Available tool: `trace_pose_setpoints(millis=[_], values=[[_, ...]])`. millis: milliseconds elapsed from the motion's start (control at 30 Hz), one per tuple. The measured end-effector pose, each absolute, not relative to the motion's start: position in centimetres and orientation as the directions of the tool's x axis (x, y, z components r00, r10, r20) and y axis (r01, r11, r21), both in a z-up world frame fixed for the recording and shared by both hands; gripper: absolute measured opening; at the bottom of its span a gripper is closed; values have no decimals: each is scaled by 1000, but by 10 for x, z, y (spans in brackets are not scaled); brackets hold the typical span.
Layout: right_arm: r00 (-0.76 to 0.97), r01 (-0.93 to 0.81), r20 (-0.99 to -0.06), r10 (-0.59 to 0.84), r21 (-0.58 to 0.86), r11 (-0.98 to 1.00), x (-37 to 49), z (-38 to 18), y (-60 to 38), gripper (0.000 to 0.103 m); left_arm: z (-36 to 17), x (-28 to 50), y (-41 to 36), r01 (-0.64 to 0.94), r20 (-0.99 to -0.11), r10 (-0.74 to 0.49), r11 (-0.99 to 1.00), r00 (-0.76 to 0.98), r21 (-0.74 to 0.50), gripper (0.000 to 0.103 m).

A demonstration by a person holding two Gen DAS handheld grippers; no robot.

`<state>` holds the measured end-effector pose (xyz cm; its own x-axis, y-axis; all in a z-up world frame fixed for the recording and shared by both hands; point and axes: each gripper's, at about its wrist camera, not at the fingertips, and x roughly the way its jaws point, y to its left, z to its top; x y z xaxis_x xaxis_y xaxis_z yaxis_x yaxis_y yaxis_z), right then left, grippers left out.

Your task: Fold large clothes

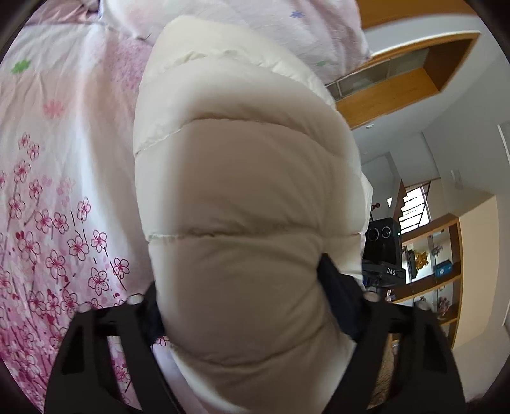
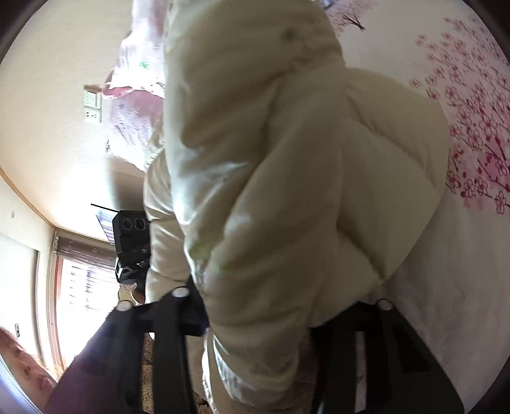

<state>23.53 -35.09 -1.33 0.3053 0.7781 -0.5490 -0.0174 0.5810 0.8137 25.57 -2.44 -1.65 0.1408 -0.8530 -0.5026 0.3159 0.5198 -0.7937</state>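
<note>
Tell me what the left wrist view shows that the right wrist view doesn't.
Only the left wrist view shows wooden shelves and a flowered pillow. Only the right wrist view shows a wall switch, a bright window and a person's face. Both show the cream puffer jacket pinched in that view's own gripper, left gripper and right gripper, above the pink blossom bedspread.
</note>
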Motion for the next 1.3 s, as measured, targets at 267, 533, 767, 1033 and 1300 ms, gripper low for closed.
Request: trace_pose_setpoints(millis=[267,533,767,1033,1300], values=[[312,-77,-567,762,785,615,256,13,-314,29,1,251,-3,356,-475,-854,521,214,-776,55],[248,-211,-553,796,771,601,314,33,-230,29,30,249,72,335,-490,-772,624,404,-706,54],[243,-209,-597,764,737,643,360,23,-166,29,27,269,125,240,-555,-667,720,497,-651,54],[246,-95,-665,705,707,700,381,-8,-144,33,-3,305,139,175,-619,-605,771,501,-612,55],[248,-2,-711,658,679,734,389,-12,-130,75,-5,305,145,131,-650,-551,805,523,-578,76]])
